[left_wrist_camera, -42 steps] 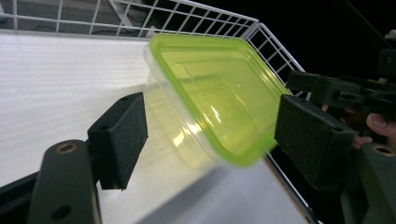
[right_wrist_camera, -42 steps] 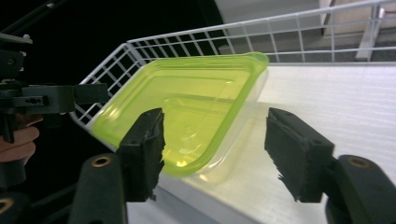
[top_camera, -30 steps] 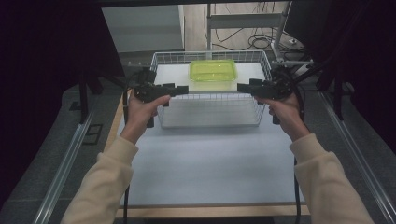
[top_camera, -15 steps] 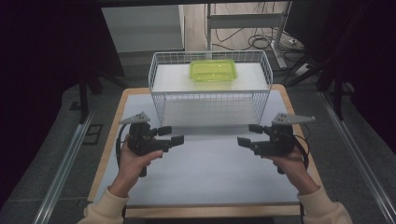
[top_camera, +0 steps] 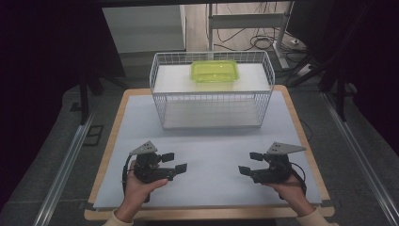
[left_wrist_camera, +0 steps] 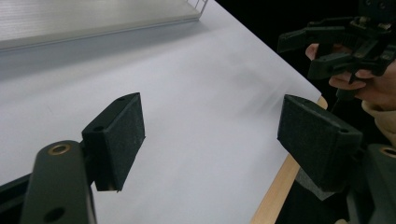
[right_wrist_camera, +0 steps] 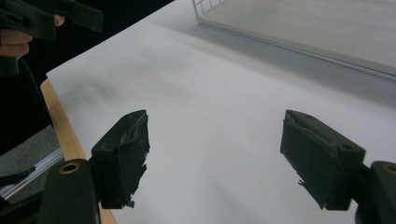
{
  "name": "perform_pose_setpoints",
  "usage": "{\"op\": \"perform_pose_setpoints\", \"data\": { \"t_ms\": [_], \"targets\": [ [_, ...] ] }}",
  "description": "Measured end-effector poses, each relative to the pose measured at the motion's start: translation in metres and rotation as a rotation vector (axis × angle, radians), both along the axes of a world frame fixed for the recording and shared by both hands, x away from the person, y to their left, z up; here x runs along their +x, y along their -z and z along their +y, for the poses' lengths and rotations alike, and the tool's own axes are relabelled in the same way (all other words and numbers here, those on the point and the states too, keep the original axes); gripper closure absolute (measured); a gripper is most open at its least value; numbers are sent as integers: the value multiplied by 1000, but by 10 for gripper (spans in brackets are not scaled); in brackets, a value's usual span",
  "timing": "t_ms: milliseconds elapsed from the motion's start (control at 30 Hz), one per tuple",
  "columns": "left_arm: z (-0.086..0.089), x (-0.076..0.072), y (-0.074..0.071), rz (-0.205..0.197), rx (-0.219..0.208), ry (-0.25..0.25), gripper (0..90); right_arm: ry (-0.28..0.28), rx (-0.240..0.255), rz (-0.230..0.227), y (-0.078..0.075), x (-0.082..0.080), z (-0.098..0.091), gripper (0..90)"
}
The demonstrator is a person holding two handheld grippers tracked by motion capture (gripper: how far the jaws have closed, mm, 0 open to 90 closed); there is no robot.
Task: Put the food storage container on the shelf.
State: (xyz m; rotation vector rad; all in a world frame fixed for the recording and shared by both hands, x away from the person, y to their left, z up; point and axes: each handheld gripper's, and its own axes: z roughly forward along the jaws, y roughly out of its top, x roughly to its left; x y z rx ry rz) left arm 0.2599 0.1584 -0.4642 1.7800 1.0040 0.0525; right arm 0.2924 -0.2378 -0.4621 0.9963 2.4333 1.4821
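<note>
A white wire basket [top_camera: 211, 101] stands at the back middle of the table. A yellow-green plastic container [top_camera: 214, 71] lies inside it, toward the back. Near the front of the table, my left gripper [top_camera: 175, 161] and my right gripper [top_camera: 248, 162] face each other, both held low and well short of the basket. Both are open with nothing between the jaws. In the left gripper view, my left gripper [left_wrist_camera: 210, 126] hangs over the bare white sheet, with my right gripper [left_wrist_camera: 336, 42] farther off. In the right gripper view, my right gripper [right_wrist_camera: 215, 140] is likewise over the sheet.
A white sheet [top_camera: 211, 146] covers the wood-edged table [top_camera: 106, 155]. The basket's lower corner [right_wrist_camera: 205, 11] shows in the right gripper view. Metal rails [top_camera: 66, 160] run along both sides of the table, and cables lie on the floor behind it.
Both hands have drawn back from the basket's front corners to the near part of the table. The basket and the container have stayed in place.
</note>
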Motion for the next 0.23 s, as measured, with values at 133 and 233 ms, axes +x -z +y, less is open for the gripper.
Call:
{"op": "perform_pose_setpoints", "data": {
  "t_ms": [133,233],
  "targets": [
    [1,-1,1,-8,3,-7,232,7,-9,-31,0,-3,-1,240],
    [2,-2,3,-11,10,-16,232,1,-14,-45,1,-5,-1,240]
  ]
}}
